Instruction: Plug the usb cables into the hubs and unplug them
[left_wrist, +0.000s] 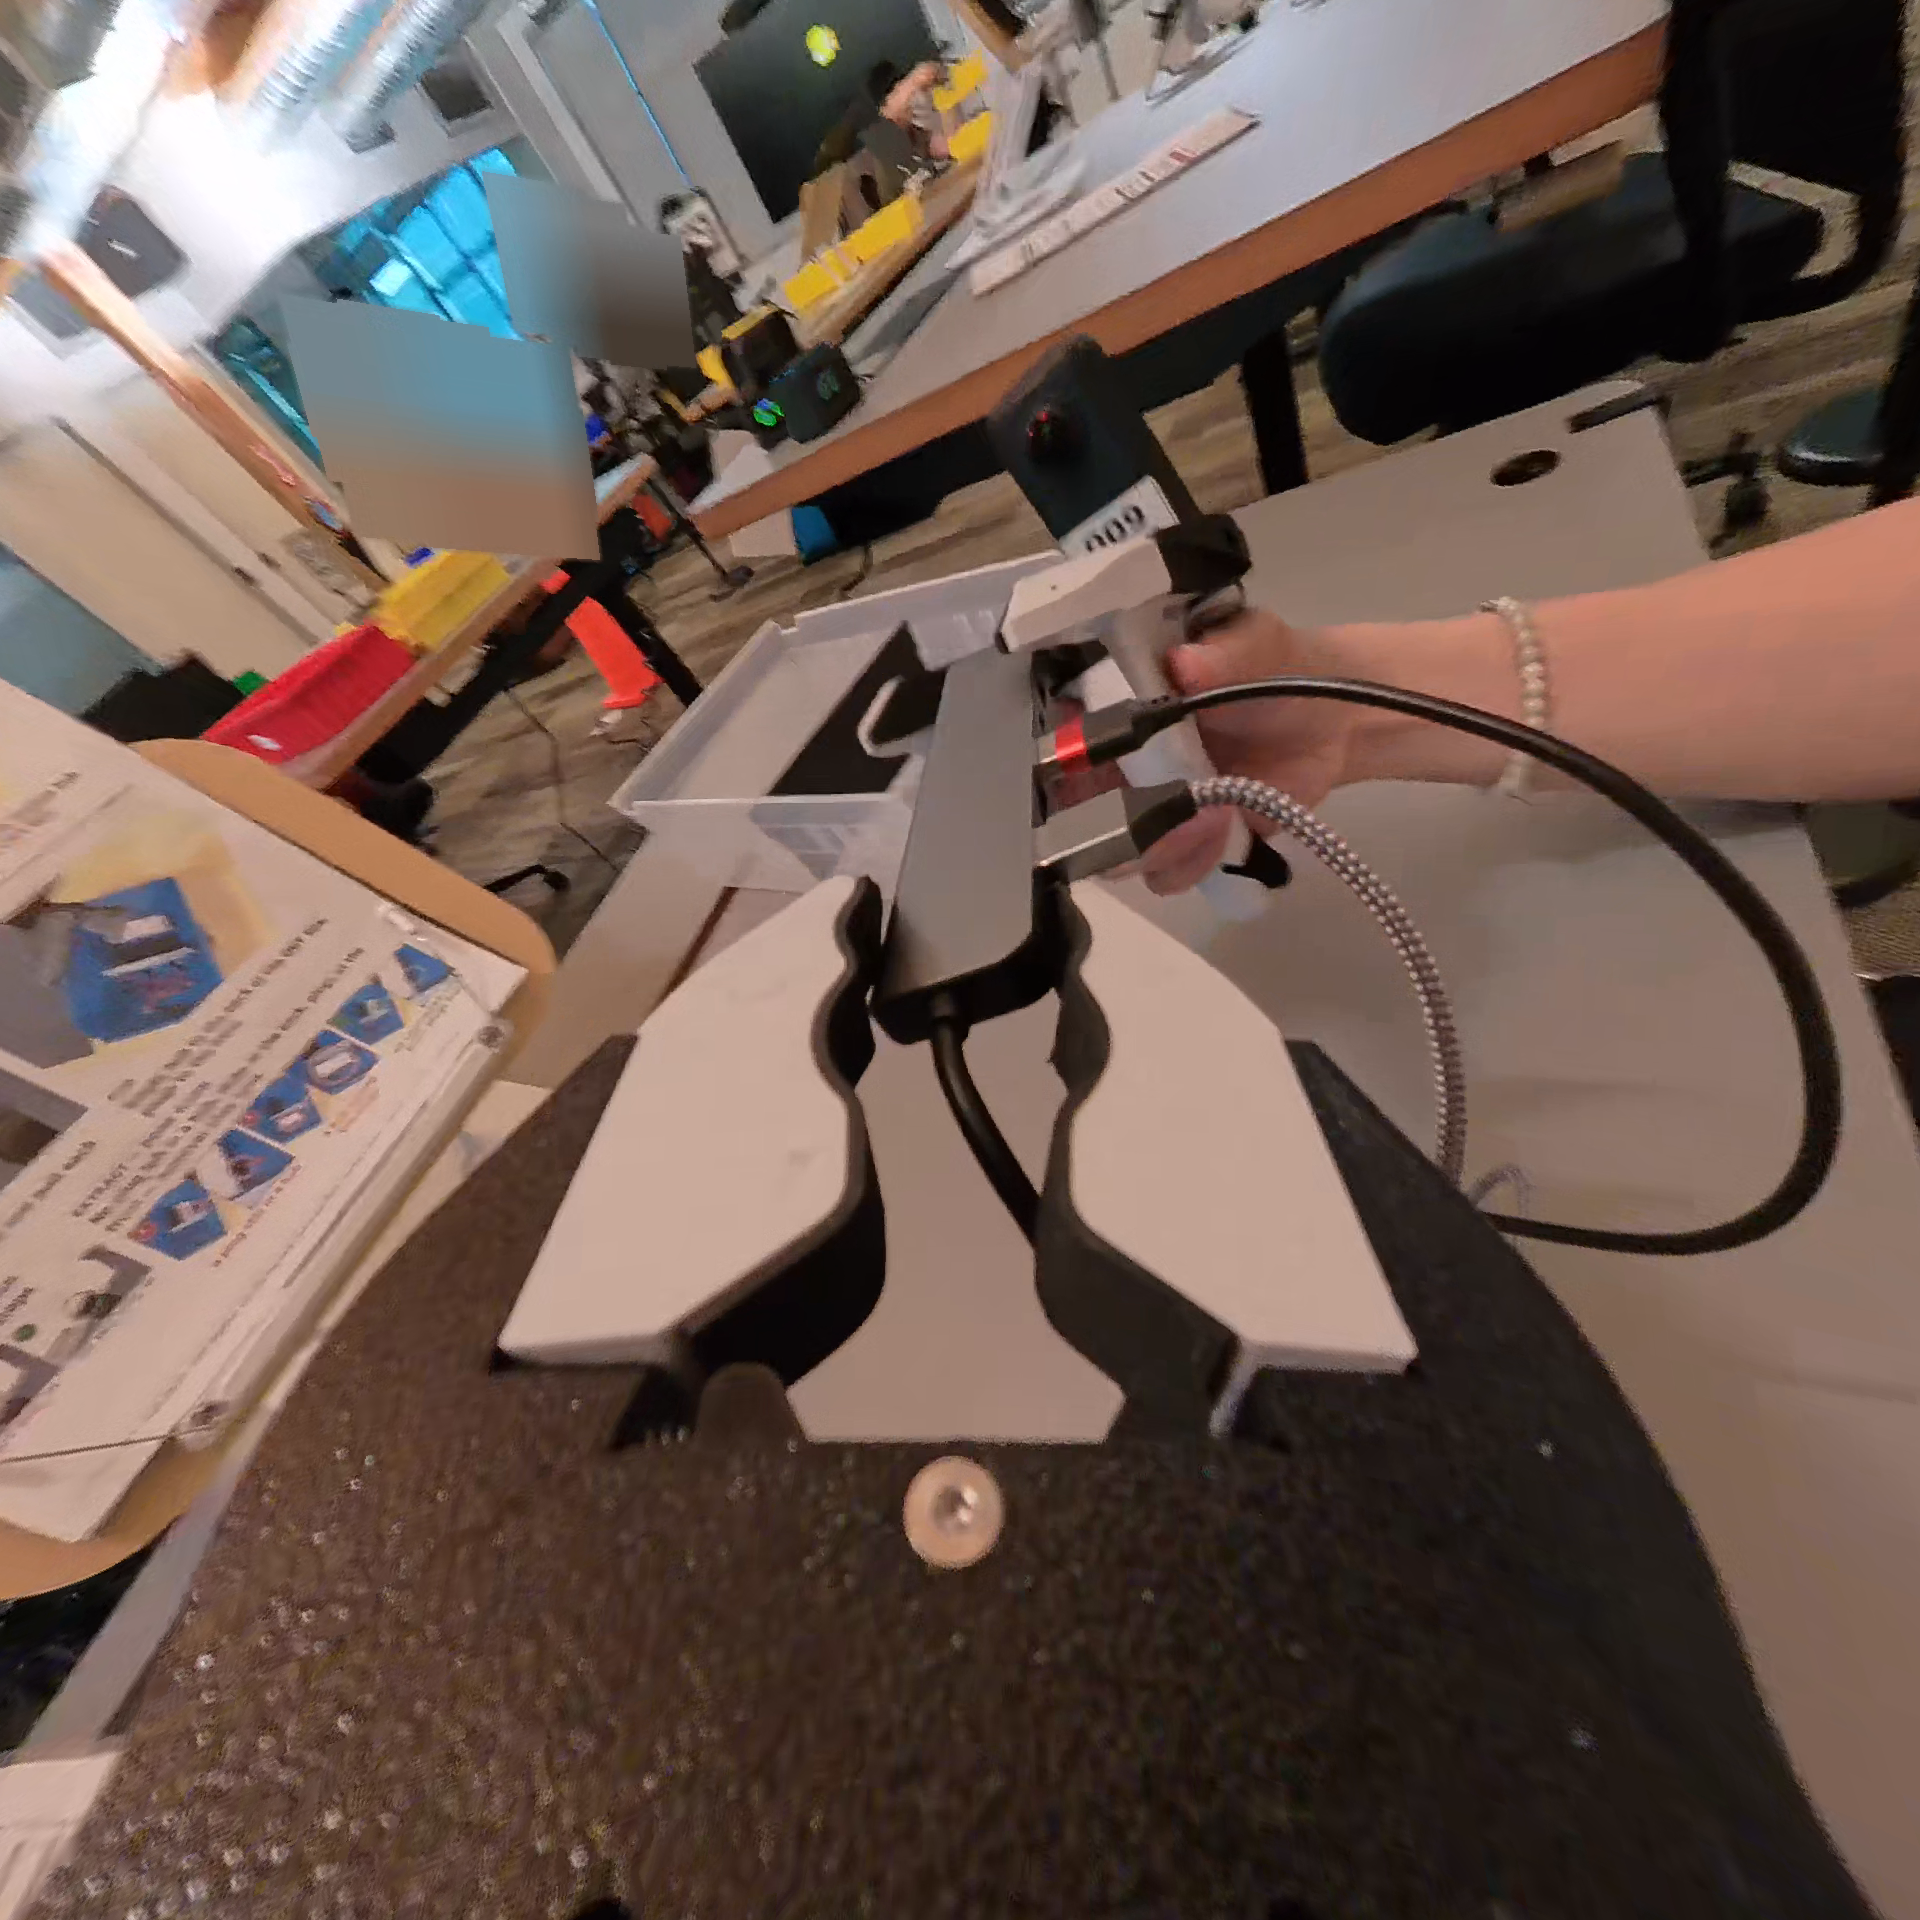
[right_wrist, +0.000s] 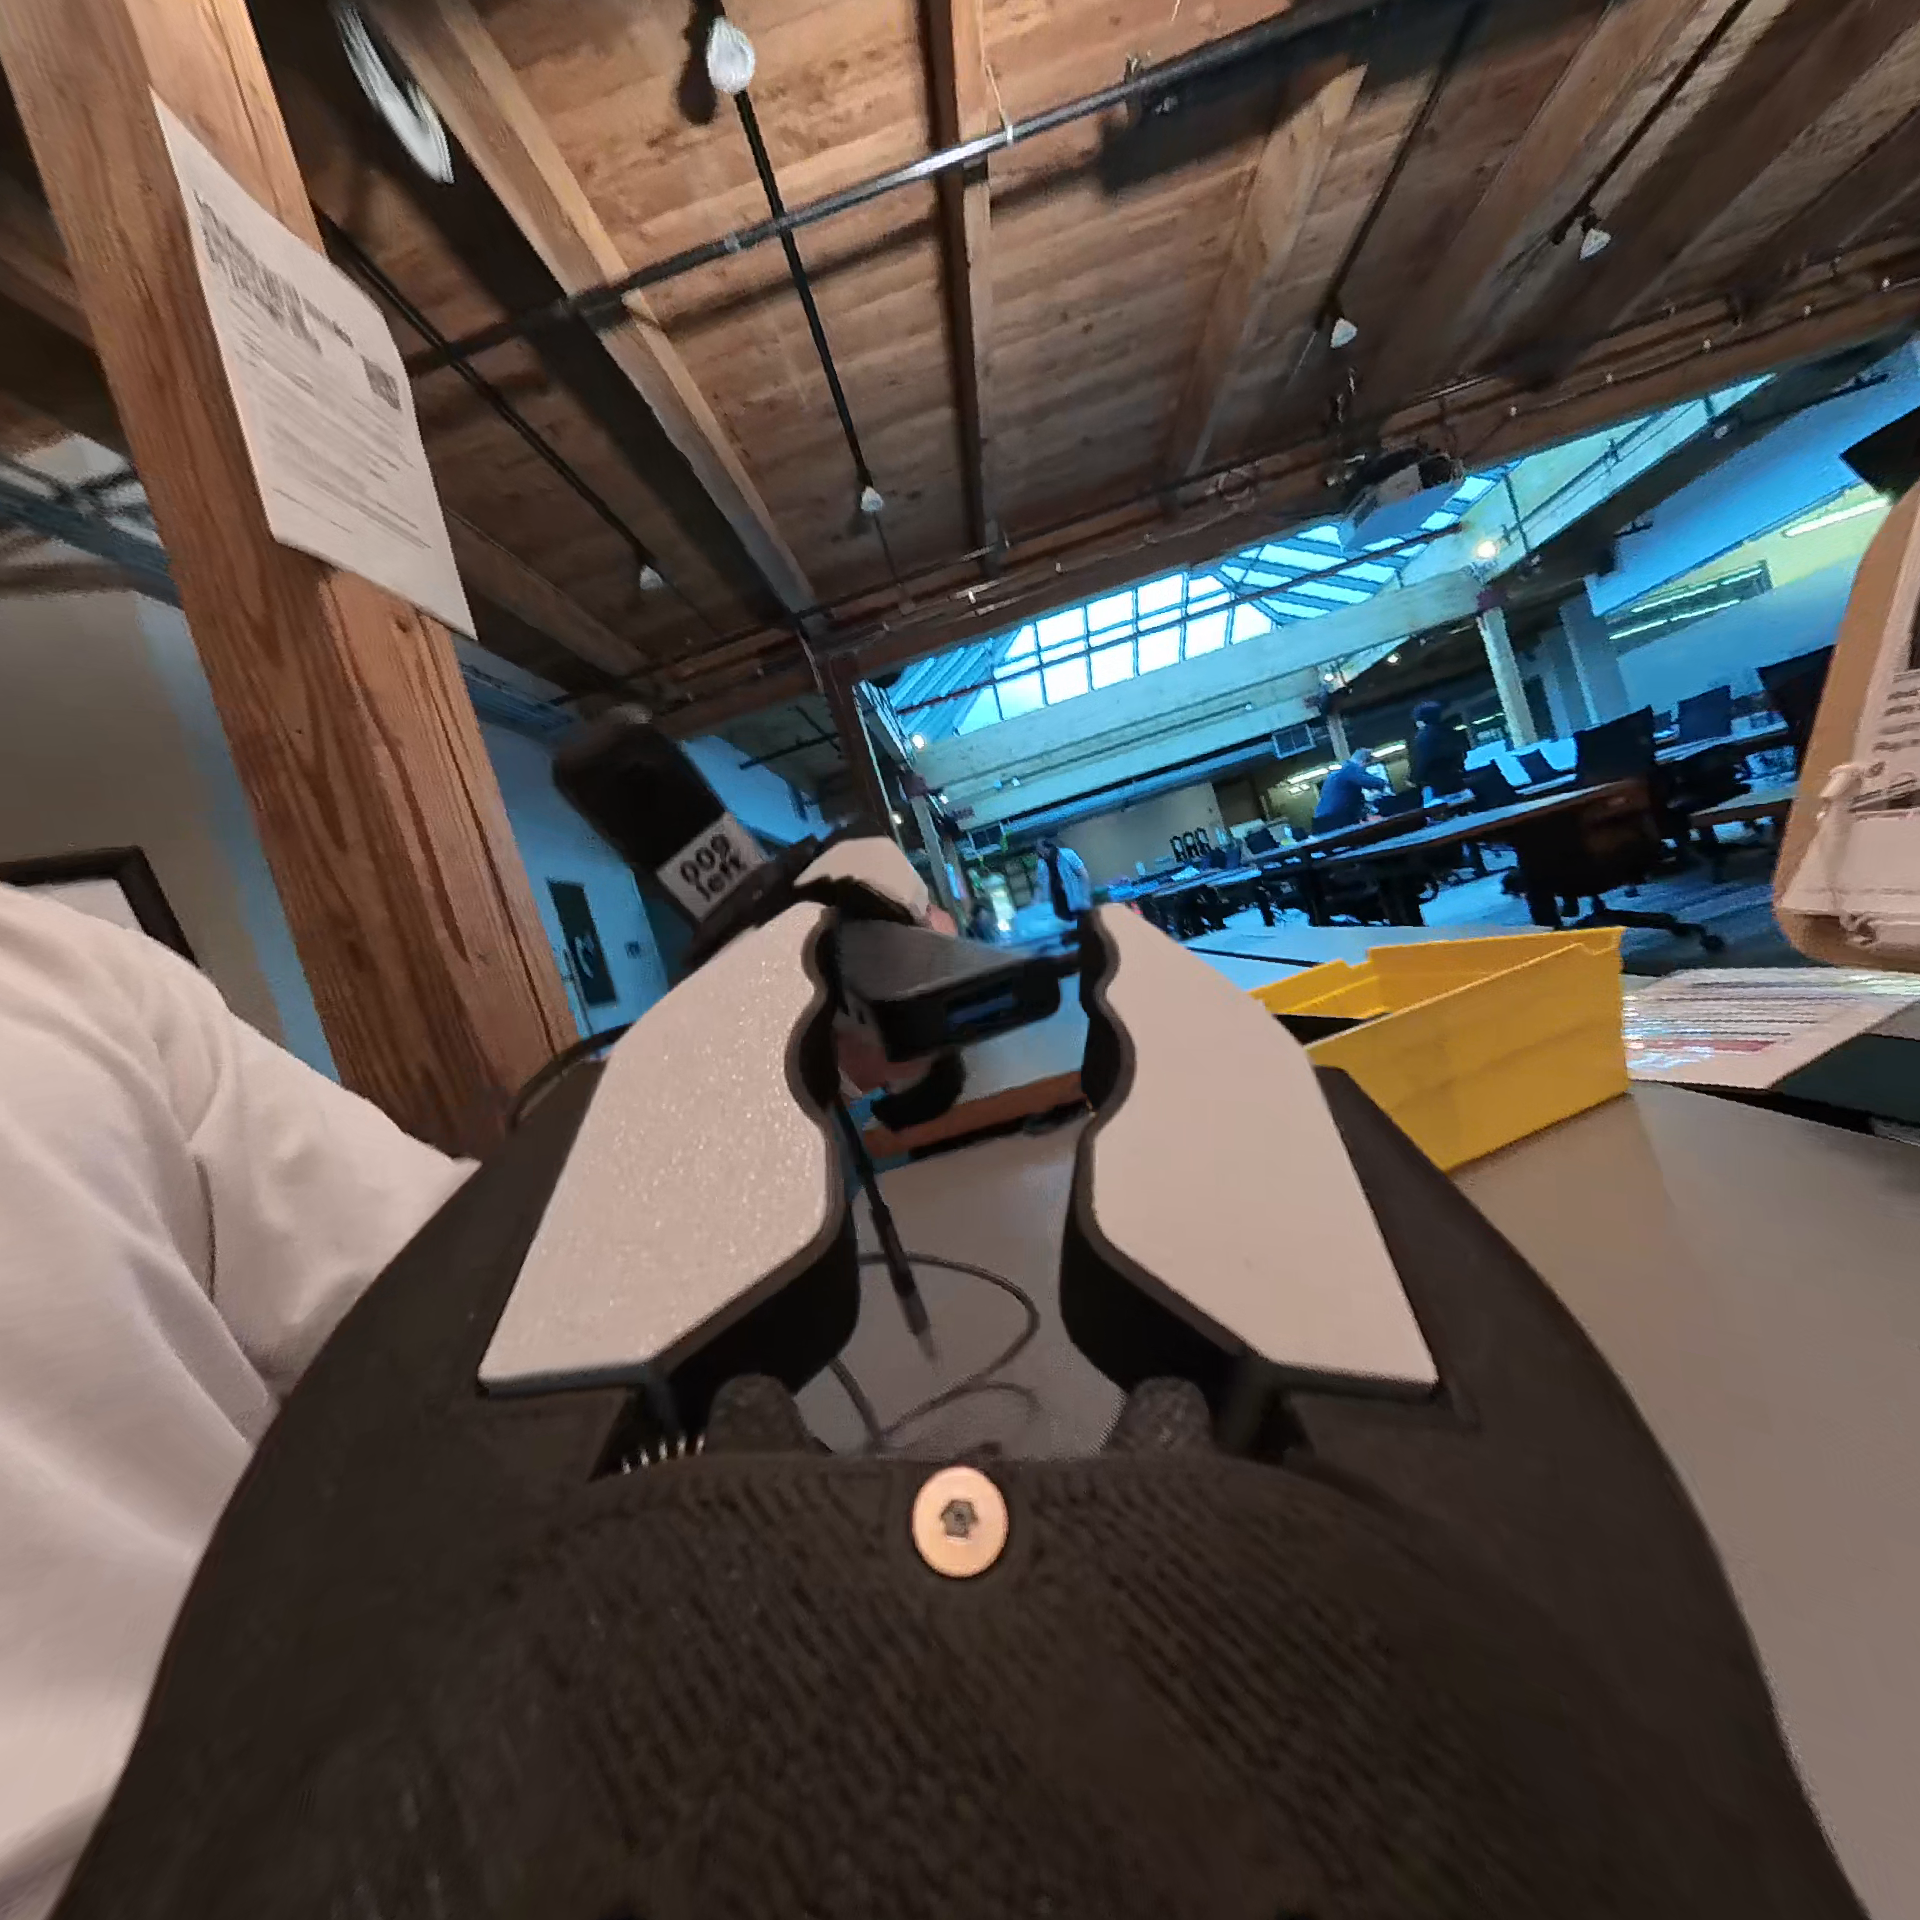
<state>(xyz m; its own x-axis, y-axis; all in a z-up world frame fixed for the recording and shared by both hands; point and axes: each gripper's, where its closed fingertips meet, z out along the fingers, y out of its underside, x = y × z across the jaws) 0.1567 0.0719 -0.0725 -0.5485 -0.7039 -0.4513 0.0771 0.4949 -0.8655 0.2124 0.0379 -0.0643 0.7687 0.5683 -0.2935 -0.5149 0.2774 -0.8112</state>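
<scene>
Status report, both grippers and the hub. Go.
Left gripper shut on grey USB hub. Right gripper open, facing hub's end. Two USB cables plugged in. Nothing blocking.

hub (left_wrist: 966, 831) x1 | usb cables plugged in hub x2: black w/ red collar (left_wrist: 1558, 758), braided grey (left_wrist: 1392, 935) | hub's own black lead (left_wrist: 977, 1101) x1 | grippers x2: left (left_wrist: 961, 935), right (right_wrist: 951, 997) | clear tray (left_wrist: 727, 748) x1 | yellow bins (right_wrist: 1475, 1029) right view x2 | instr. sheet stack (left_wrist: 208, 1143) x1

Tray (left_wrist: 727, 707) behind hub (left_wrist: 971, 821)
</scene>
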